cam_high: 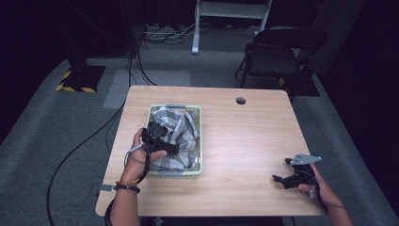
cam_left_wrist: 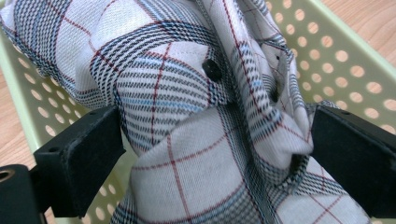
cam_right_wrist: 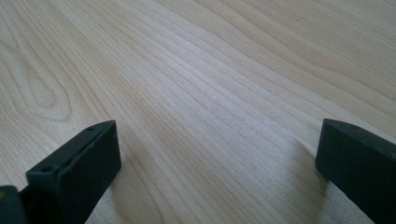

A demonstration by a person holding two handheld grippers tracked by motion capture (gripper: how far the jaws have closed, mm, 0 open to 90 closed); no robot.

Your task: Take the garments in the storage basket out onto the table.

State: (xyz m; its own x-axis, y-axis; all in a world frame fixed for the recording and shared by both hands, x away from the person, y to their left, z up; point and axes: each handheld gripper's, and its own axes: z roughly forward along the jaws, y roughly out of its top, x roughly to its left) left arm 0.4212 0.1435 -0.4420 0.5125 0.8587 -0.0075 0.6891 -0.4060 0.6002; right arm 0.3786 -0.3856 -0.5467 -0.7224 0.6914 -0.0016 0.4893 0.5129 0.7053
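Observation:
A plaid shirt [cam_high: 181,129], white with dark and red checks, lies bunched in a pale green perforated basket [cam_high: 200,136] left of the table's middle. My left gripper [cam_high: 162,141] hangs over the basket's left half, down on the cloth. In the left gripper view its jaws stand wide apart, a fold of the shirt [cam_left_wrist: 196,116] with a dark button bulging between them, and the basket wall [cam_left_wrist: 341,60] lies behind. My right gripper [cam_high: 281,169] rests low over the table near the front right, open, with bare wood between its jaws [cam_right_wrist: 217,140].
The wooden table [cam_high: 244,141] has a cable hole [cam_high: 241,100] near its far edge. A black folding chair [cam_high: 277,52] stands beyond the far right corner. Cables run across the grey floor at the left.

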